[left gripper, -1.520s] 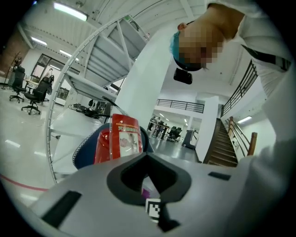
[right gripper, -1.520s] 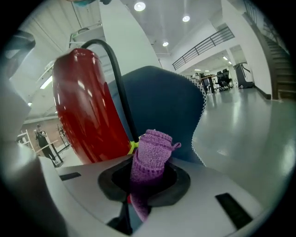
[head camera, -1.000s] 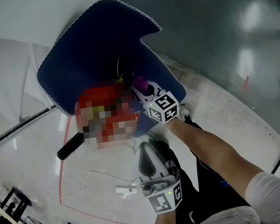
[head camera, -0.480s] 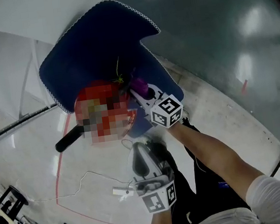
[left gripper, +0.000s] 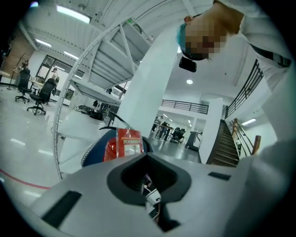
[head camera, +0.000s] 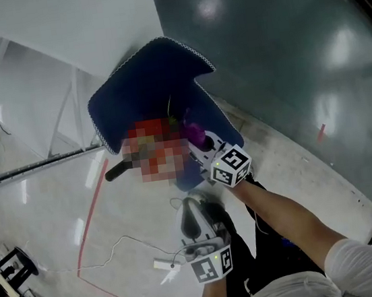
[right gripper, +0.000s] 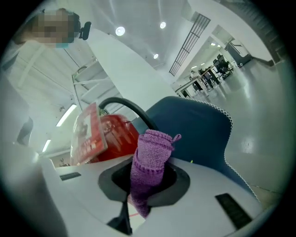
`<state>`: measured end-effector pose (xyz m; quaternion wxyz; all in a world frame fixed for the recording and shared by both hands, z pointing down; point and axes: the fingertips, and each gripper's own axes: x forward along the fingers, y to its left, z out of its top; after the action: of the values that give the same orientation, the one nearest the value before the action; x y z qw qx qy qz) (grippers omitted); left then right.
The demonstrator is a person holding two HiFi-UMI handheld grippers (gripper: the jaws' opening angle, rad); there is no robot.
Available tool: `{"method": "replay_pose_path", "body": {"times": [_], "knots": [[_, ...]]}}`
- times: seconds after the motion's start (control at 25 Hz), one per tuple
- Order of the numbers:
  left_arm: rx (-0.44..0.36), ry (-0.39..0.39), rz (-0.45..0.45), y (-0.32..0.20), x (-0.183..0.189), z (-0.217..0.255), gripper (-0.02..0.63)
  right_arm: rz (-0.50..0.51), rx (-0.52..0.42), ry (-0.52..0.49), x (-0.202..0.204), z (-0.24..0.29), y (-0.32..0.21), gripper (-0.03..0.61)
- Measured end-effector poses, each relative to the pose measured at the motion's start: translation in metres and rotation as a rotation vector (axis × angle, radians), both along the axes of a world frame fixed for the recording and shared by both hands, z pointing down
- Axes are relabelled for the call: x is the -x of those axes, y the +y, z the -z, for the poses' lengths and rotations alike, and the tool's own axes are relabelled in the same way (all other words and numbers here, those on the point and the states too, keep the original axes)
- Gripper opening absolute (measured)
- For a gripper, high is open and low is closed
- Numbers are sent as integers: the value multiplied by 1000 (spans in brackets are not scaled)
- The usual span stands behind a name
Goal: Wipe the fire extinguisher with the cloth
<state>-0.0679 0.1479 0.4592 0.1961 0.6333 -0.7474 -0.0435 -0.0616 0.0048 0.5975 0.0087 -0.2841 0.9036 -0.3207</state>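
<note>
I clamp the limp purple knitted cloth in the right gripper, facing the heavy red fire extinguisher; left gripper closed, empty.

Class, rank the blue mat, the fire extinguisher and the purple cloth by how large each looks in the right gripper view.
1. blue mat
2-3. fire extinguisher and purple cloth: they look about alike. The cloth sits nearer the camera, so I leave them unranked.

Open floor L of extinguisher; dark panel close R.
</note>
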Motion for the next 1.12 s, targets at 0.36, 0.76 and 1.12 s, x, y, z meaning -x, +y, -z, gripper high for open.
{"method": "replay_pose_path", "body": {"times": [0.36,0.76,1.12], "knots": [[-27,-19,27,16,3,50,6,-20,-26,-90,-4,77,-4,61],[-65,-42,17,24,1,82,6,28,-62,-132,1,127,6,61],[-101,-38,-84,29,2,101,6,-63,-151,-133,-31,179,15,61]]}}
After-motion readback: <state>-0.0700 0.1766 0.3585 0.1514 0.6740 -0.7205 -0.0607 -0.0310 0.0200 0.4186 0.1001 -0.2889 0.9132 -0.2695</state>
